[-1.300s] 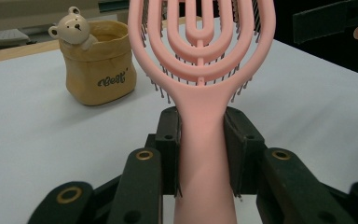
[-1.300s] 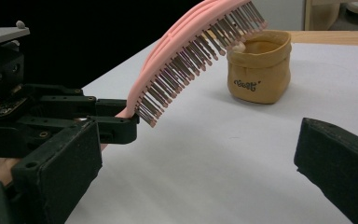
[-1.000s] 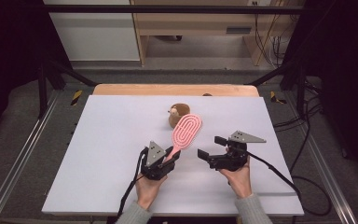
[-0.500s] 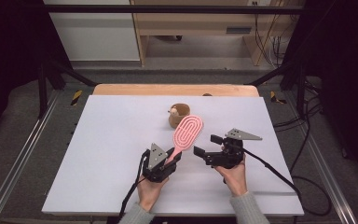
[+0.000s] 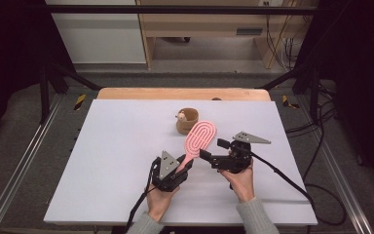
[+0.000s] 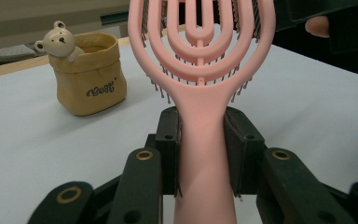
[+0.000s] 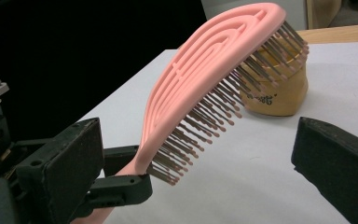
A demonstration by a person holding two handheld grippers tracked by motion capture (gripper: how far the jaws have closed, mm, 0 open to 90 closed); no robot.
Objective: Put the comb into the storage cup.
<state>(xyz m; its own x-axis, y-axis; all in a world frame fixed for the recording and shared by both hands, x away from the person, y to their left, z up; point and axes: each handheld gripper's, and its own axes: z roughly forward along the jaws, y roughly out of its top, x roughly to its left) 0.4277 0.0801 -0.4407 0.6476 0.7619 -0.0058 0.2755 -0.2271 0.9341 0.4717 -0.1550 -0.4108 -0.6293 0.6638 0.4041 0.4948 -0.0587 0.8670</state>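
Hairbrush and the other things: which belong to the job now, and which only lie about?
In the job:
- pink hairbrush
- left hand-held gripper, shut on its handle
- right hand-held gripper, open beside it

Lying about:
- tan pouch
- bear figure

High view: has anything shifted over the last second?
Little. The right gripper edged slightly closer to the pink plastic hairbrush, its jaws open. The left gripper still clamps the brush handle, and the tan bear pouch stayed put.
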